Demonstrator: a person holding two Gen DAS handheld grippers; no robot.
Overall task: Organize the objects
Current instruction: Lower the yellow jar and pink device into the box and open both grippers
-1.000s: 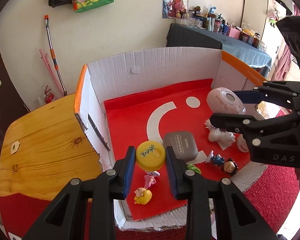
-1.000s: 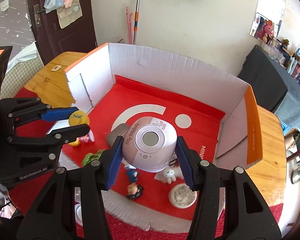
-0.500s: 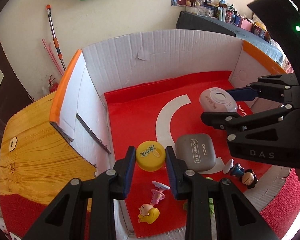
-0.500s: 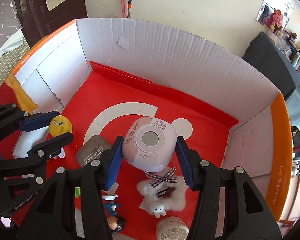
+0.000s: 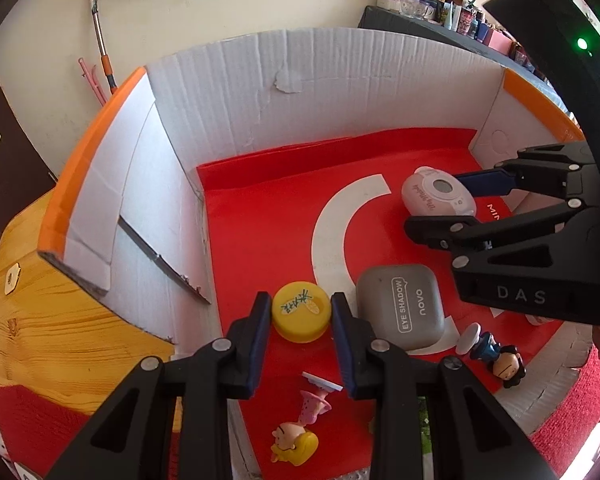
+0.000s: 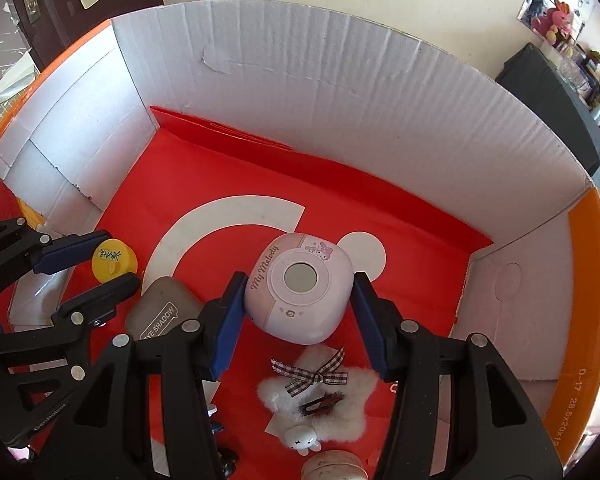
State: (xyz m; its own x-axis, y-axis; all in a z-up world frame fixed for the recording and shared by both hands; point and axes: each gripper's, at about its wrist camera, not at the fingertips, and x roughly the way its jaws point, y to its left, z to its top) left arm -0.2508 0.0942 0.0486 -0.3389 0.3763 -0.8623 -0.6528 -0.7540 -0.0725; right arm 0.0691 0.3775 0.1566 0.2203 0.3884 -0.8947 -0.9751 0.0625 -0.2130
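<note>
Both grippers came deeper into the cardboard box (image 6: 340,92) — left gripper (image 5: 300,312) clamps the yellow tin (image 5: 301,316), right gripper (image 6: 298,304) clamps the pink device (image 6: 298,286), farther right.

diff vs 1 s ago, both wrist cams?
Both grippers carried their loads deeper into the cardboard box and lower toward its red floor; the walls now fill more of each view. The left gripper stays shut on the yellow jar, the right gripper on the pink My Melody case. Nothing was released. The grey eye shadow case and the figurines on the floor did not move.
</note>
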